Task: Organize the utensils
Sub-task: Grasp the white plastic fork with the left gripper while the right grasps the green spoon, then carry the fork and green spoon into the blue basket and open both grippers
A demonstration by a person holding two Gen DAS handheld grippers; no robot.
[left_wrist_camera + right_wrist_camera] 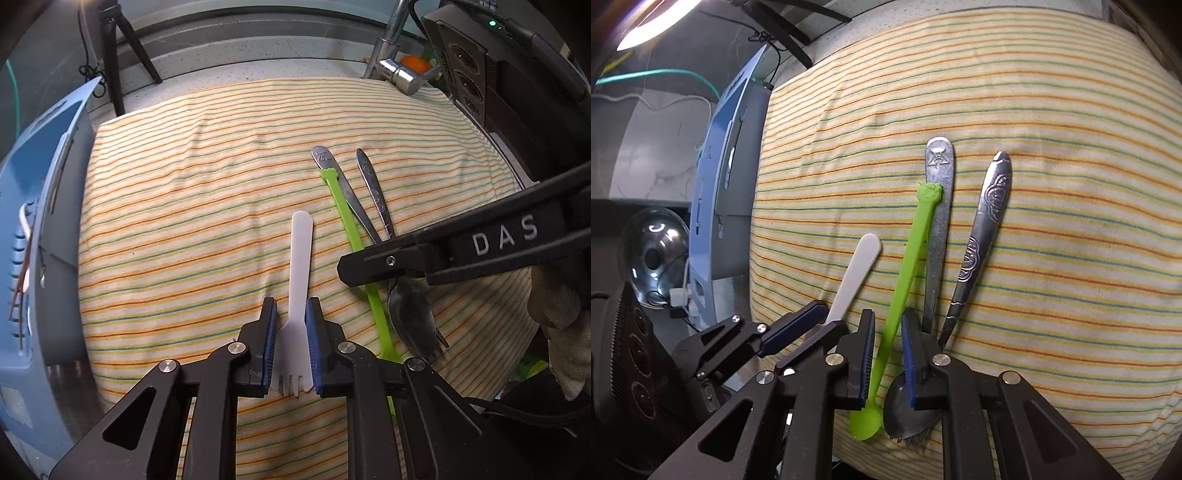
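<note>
Striped cloth (pixel 184 192) on the counter, utensils lying on it.

Left gripper (pixel 291 343) is closed narrow on the white fork (pixel 301 266); right gripper (pixel 888 363) pinches the green spoon (pixel 905 266). Thin plastic may slip, or the touching metal spoon (pixel 938 229) may get dragged along.

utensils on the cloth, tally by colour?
White: 1, fork
Green: 1, spoon
Metal: 2, spoon and fork
Total: 4
</note>
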